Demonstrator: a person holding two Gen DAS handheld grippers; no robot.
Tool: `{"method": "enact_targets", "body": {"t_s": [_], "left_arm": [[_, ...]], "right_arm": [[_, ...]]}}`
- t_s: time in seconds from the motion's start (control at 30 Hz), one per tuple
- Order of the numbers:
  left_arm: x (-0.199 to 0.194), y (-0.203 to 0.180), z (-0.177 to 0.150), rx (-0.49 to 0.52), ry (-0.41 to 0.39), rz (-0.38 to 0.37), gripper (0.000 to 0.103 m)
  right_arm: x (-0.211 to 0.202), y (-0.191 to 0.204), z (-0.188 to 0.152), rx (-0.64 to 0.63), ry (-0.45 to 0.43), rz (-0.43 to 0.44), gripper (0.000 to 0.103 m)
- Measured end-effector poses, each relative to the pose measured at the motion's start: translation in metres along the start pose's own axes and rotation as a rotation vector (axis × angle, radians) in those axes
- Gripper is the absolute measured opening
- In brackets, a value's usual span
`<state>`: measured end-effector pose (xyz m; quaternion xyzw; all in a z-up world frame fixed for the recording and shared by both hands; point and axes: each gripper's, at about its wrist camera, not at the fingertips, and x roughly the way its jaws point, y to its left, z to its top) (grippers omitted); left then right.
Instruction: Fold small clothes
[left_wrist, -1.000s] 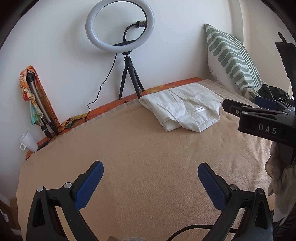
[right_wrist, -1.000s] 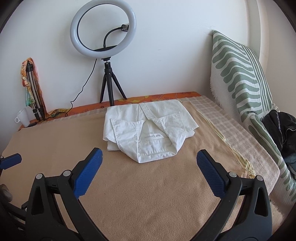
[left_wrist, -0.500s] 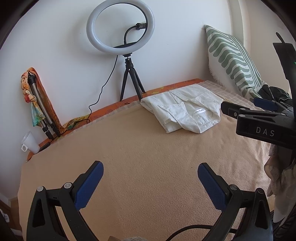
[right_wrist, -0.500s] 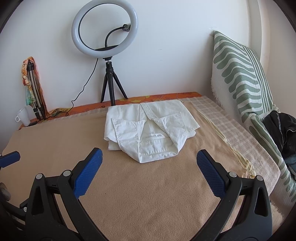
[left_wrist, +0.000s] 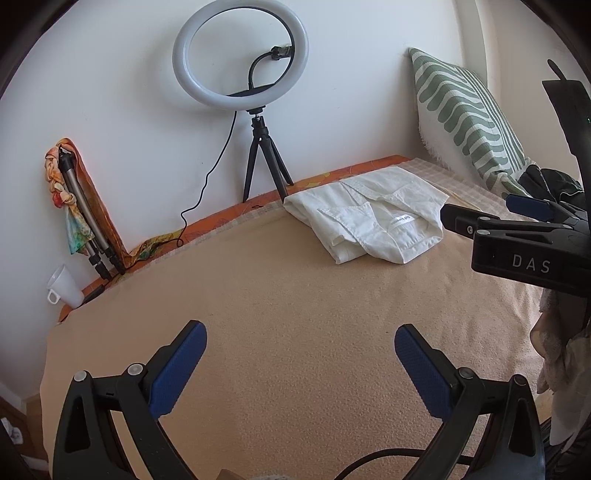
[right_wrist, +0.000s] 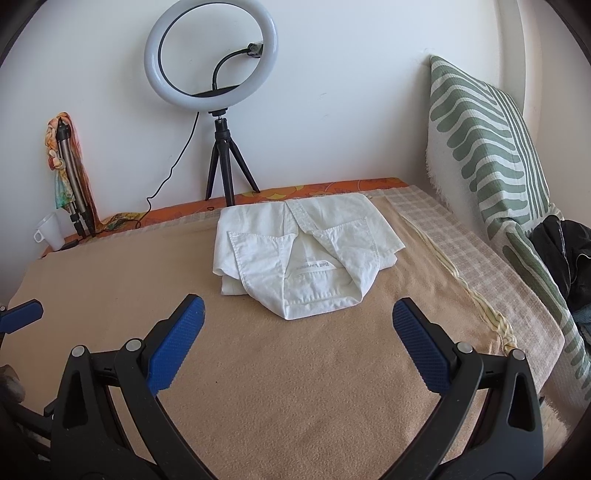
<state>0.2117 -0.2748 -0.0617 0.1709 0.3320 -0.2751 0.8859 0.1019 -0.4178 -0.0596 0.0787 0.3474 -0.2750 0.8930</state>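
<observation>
Left gripper (left_wrist: 300, 363) spread wide, nothing held, over bare tan blanket (left_wrist: 295, 295). Right gripper (right_wrist: 297, 336) also spread, empty, just short of folded white shirt (right_wrist: 303, 254). Shirt lies collar-up on blanket, near ring light tripod (right_wrist: 225, 166), apart from both grippers.

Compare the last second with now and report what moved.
Both tools, left and right, drew back slightly from the folded white shirt. Nothing was gripped or released. Both stayed open and empty; the shirt lay unmoved on the tan blanket.
</observation>
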Motion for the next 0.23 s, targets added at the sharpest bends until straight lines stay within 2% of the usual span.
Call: {"method": "enact_targets", "body": {"t_s": [0.23], "left_arm": [[-0.0009,0.0008,-0.0004,-0.01,-0.005,0.003,0.103]], "right_arm": [[0.0003,0.0006,-0.0001,0.001,0.001,0.001,0.103]]}}
